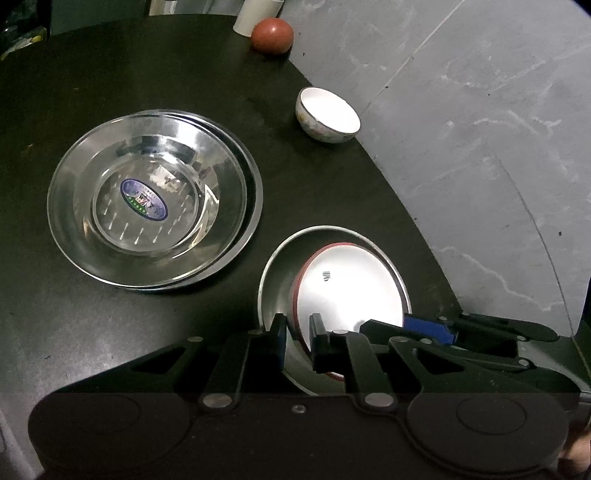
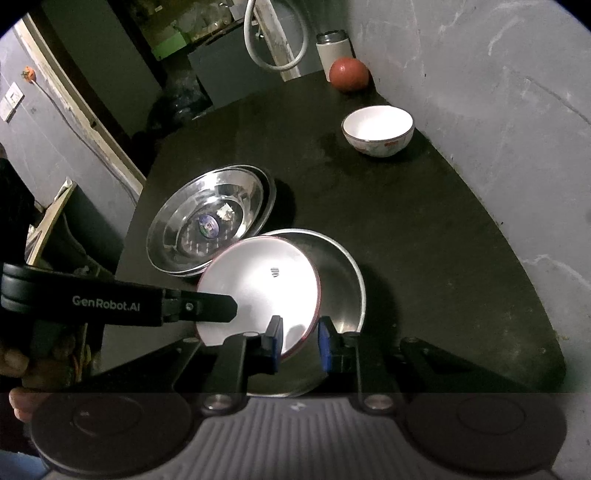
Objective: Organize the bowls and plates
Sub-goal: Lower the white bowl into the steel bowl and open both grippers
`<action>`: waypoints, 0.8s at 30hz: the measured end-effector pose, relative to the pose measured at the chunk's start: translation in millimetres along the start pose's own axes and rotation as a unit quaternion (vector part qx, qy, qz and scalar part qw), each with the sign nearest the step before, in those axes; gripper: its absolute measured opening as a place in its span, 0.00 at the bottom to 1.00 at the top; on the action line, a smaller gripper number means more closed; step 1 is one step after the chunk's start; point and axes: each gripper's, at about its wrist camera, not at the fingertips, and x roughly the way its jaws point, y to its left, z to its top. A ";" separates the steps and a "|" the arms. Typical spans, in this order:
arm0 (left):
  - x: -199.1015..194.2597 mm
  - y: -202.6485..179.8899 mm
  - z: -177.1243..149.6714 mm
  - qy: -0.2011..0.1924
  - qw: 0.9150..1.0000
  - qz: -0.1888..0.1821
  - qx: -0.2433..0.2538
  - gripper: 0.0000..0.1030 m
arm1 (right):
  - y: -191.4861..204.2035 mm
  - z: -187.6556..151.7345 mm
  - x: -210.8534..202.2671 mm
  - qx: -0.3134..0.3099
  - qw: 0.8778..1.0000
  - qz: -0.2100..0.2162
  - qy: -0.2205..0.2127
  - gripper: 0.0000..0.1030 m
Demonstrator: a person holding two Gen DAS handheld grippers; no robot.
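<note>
**Both claws pinch the white plate**

The left claw [image 1: 298, 341] is nearly closed, and its pads nip the red rim of the plate [image 1: 351, 288] at the near-left edge. The right claw [image 2: 300, 343] is also narrow. One pad is on the plate's white face and the other is just outside the rim at the near-right edge, so it appears to grip there too.

The plate sits tilted inside a steel dish [image 1: 275, 295], with its left side raised and overhanging the dish's rim. The dish lies at the near edge of the dark table [image 1: 332, 192].

Just beside the dish, to the left and farther back, is a stack of steel pans [image 1: 66, 206]; the top pan has an oval sticker in its base. Farther back, near the grey wall, a white bowl [image 1: 327, 114] stands upright and apart from the rest. Beyond it are a reddish ball [image 1: 272, 36] and a white cup [image 2: 334, 51], close together.
</note>
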 end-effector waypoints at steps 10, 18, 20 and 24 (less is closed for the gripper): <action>7.9 0.2 3.1 0.012 1.000 0.002 -0.001 0.12 | -1.7 2.8 5.1 -0.002 1.000 -0.004 0.011 0.24; 13.1 -0.4 4.7 0.017 1.000 0.006 -0.004 0.14 | -2.4 4.2 6.0 -0.005 1.000 -0.004 0.015 0.26; 13.3 -0.6 4.8 0.016 1.000 0.006 -0.005 0.14 | -2.8 4.7 6.8 -0.006 1.000 -0.003 0.017 0.26; 13.4 -0.2 4.8 0.016 1.000 0.005 -0.006 0.14 | -3.1 5.3 7.7 -0.006 1.000 -0.001 0.019 0.28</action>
